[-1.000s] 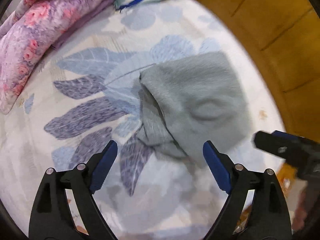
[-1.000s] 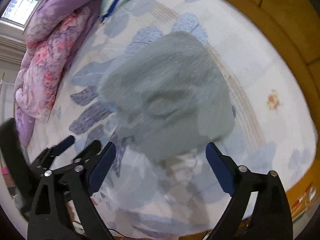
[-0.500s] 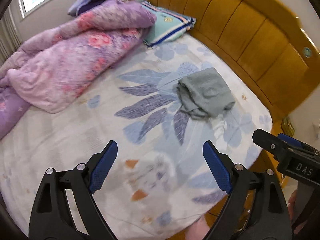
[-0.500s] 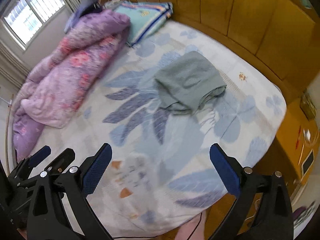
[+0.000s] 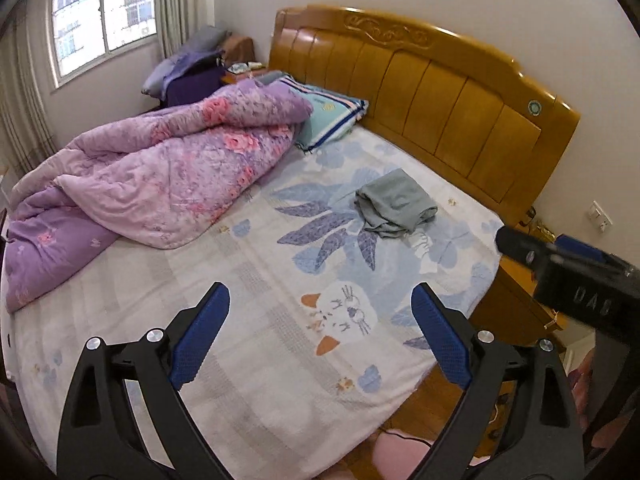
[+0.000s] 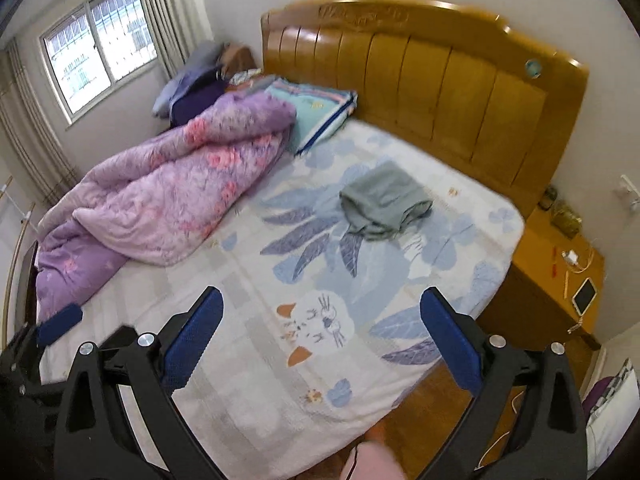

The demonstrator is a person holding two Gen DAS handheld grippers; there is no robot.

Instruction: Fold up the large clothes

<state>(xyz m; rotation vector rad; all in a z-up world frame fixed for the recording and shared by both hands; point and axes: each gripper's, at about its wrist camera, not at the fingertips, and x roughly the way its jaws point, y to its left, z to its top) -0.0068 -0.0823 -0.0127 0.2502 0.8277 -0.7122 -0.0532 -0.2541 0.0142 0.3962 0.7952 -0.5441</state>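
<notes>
A grey garment (image 5: pixel 394 204) (image 6: pixel 384 200) lies folded into a small bundle on the leaf-patterned bed sheet (image 5: pixel 280 360), near the headboard side. My left gripper (image 5: pixel 320 292) hangs high above the near part of the bed, far from the garment; its jaws are opening and nothing is between them. In the right wrist view my right gripper (image 6: pixel 321 294) is open and empty, equally far back. The right gripper (image 5: pixel 560 264) shows at the right edge of the left wrist view. The left gripper (image 6: pixel 60 324) shows at the lower left of the right wrist view.
A purple floral quilt (image 5: pixel 160 176) is heaped on the left half of the bed. A teal striped pillow (image 5: pixel 332 116) rests against the wooden headboard (image 5: pixel 440 112). A wooden nightstand (image 6: pixel 560 272) with small items stands right of the bed. A window (image 5: pixel 100 12) is on the far wall.
Both grippers have pulled back and up from close over the grey garment, so the whole bed now shows. The garment stays folded on the sheet.
</notes>
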